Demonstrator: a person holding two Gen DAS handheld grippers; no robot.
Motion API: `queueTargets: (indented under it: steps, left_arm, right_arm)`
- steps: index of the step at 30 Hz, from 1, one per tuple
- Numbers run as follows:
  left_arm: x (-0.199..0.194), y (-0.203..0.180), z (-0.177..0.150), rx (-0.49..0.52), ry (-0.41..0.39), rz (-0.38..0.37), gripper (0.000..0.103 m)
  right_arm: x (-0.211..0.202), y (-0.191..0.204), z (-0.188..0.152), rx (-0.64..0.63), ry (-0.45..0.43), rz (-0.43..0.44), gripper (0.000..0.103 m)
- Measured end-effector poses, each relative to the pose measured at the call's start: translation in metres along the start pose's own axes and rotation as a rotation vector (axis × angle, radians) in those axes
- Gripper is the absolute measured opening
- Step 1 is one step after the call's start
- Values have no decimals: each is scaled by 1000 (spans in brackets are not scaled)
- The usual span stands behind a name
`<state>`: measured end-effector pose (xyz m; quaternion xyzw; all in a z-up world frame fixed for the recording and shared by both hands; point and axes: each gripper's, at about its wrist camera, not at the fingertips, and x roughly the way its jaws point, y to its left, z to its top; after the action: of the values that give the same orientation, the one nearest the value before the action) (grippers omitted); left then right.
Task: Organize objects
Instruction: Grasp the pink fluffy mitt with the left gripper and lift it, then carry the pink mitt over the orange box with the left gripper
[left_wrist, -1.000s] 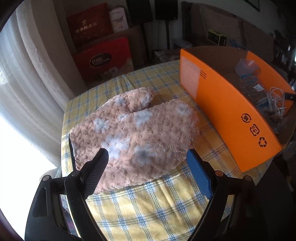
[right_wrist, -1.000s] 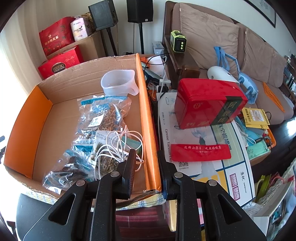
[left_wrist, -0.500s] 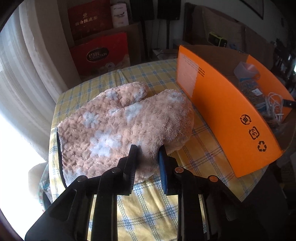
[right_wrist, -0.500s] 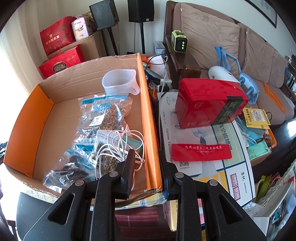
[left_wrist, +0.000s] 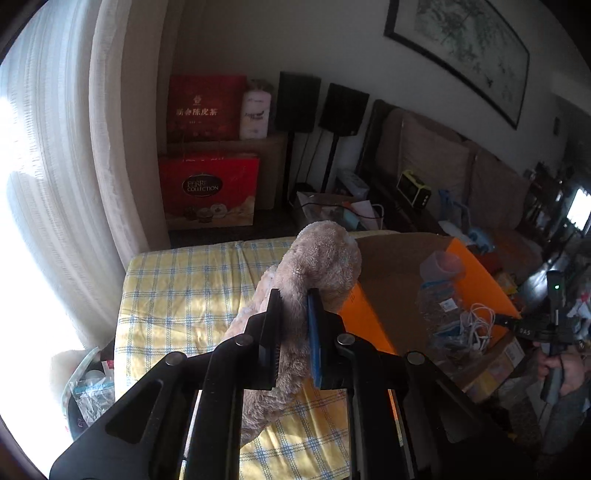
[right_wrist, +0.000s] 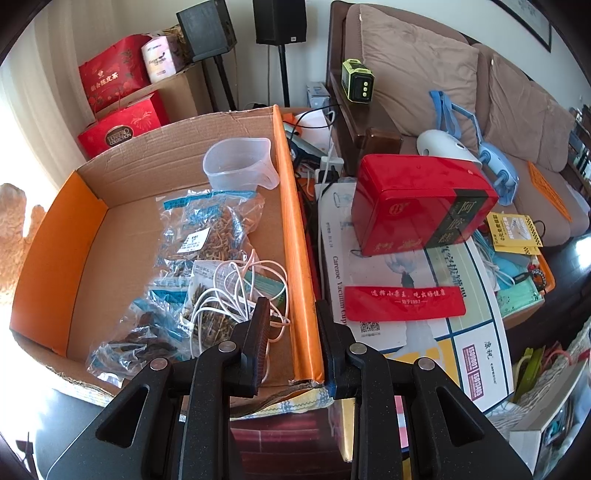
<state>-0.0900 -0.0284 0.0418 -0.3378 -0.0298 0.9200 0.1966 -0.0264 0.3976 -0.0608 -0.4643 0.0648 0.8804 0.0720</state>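
A fuzzy pink-beige plush (left_wrist: 321, 254) hangs bunched between the fingers of my left gripper (left_wrist: 294, 299). The jaws are still closing, and the pads press into the pile. The plush is lifted off the yellow checked tablecloth (left_wrist: 177, 295), beside the orange cardboard box (left_wrist: 373, 321). In the right wrist view my right gripper (right_wrist: 291, 314) straddles the box's orange right wall (right_wrist: 291, 206) near the front corner, shut on it. The plush (right_wrist: 11, 221) shows at that view's left edge, outside the box.
Inside the box lie a clear measuring cup (right_wrist: 240, 162), bags of dried goods (right_wrist: 207, 236) and a white cable (right_wrist: 236, 288). A red tin (right_wrist: 417, 203) and papers crowd the table to the right. Red gift boxes (left_wrist: 207, 188), speakers and a sofa stand behind.
My left gripper went from open over the flat plush to shut on its near edge, then rose and tilted up with the plush. The right gripper has not moved.
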Motion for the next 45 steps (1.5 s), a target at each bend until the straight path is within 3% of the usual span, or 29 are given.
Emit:
queueTargets:
  steps: [11,19,26,41,43,45]
  left_arm:
    - [-35,-60,42,18,-115,-139,12]
    - [-22,-118,56,68,-120,-206,12]
    - [12,-160,51,121,-120,-179,12]
    - [108,-209,-4,148,97,-118,12]
    - [118,-213,-12,152,129,-117,13]
    - [127,-217,-19,154,178,-130,21]
  right_arm:
    - [0,-2,1,10,-1,16,25]
    - [1,-2,1,12,-1,17,25]
    - [1,-2,1,13,0,19,25]
    - [1,-4,0,21,0,22,25]
    - [1,-4,-1,21,0,22,25]
    - [1,-4,-1,20,0,22,25]
